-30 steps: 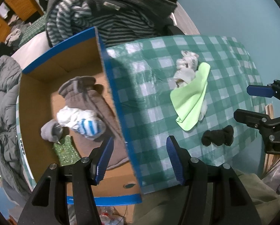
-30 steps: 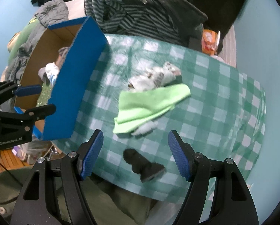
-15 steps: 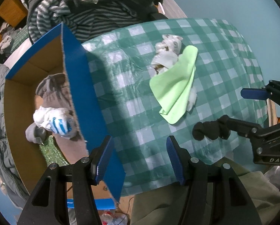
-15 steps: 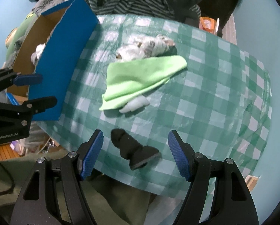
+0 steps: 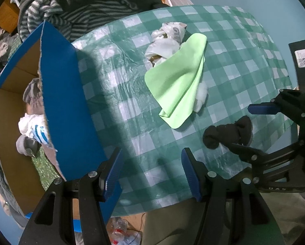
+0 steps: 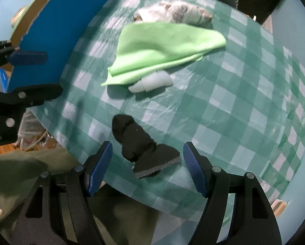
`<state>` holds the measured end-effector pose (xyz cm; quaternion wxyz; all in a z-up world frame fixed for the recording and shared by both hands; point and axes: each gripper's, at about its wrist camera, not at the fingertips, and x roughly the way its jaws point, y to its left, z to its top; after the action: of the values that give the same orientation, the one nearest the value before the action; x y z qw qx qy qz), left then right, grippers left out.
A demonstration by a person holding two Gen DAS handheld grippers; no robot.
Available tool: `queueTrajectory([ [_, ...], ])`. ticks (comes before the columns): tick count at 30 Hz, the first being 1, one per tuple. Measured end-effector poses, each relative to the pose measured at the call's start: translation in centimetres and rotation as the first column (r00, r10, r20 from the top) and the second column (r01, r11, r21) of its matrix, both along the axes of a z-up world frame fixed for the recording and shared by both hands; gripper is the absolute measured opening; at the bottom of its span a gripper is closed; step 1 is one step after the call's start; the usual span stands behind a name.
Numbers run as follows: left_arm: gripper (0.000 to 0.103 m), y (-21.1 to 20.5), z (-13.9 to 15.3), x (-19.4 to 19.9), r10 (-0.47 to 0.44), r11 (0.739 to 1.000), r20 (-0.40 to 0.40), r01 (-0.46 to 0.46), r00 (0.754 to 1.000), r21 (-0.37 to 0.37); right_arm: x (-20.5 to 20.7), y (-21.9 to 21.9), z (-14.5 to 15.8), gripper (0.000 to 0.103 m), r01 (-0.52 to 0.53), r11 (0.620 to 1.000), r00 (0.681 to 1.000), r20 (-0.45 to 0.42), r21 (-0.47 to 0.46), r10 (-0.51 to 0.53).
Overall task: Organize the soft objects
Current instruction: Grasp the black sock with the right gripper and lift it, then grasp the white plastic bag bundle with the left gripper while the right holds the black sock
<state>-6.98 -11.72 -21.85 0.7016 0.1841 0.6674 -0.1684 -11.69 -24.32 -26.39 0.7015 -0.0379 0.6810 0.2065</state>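
Observation:
A rolled black sock lies near the front edge of the green checked tablecloth. My right gripper hangs open just above it, the sock between its blue pads, untouched. The same black sock shows in the left wrist view with the right gripper's fingers around it. A light green cloth lies mid-table over a white sock, with a pale patterned bundle behind it. My left gripper is open and empty over the table, beside the blue box wall.
The blue cardboard box at the left holds grey, white-and-blue and green soft items. A pile of striped and dark clothing lies beyond the table. The table's front edge is close under both grippers, with green fabric below it.
Both grippers have come down toward the table. The left one has shifted right, from over the box to over the tablecloth. The right one has closed in on the black sock.

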Motion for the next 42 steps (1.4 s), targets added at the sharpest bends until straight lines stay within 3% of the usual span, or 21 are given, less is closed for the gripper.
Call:
queueTrajectory([
  [9, 0.06, -0.2, -0.4, -0.3, 0.01, 1.0, 0.001, -0.01, 1.0, 0.01, -0.5, 1.1, -1.9, 0.072, -0.056, 0.998, 0.998, -0.001, -0.001, 0.056],
  [16, 0.06, -0.9, -0.3, -0.2, 0.005, 1.0, 0.007, -0.005, 1.0, 0.009, -0.7, 0.7, -2.1, 0.049, -0.056, 0.997, 0.998, 0.003, 0.047, 0.055],
  [19, 0.06, -1.3, 0.0, 0.0, 0.002, 1.0, 0.011, -0.002, 1.0, 0.009, -0.7, 0.2, -1.7, 0.044, -0.043, 0.997, 0.999, 0.009, 0.061, 0.042],
  [30, 0.06, -1.7, 0.7, 2.9, 0.02, 1.0, 0.037, -0.02, 0.999, -0.007, 0.2, -4.1, -0.4, 0.043, 0.092, 0.992, 0.995, 0.032, 0.083, -0.095],
  [35, 0.066, -2.2, 1.1, 4.6, 0.021, 1.0, 0.057, -0.02, 0.998, -0.017, 1.6, -5.3, 0.3, 0.043, 0.16, 0.984, 0.986, 0.038, 0.084, -0.163],
  [42, 0.066, -3.1, 1.1, 7.6, 0.024, 0.999, 0.064, -0.021, 0.998, -0.044, 3.3, -7.2, 0.8, 0.043, 0.235, 0.969, 0.97, 0.049, 0.08, -0.24],
])
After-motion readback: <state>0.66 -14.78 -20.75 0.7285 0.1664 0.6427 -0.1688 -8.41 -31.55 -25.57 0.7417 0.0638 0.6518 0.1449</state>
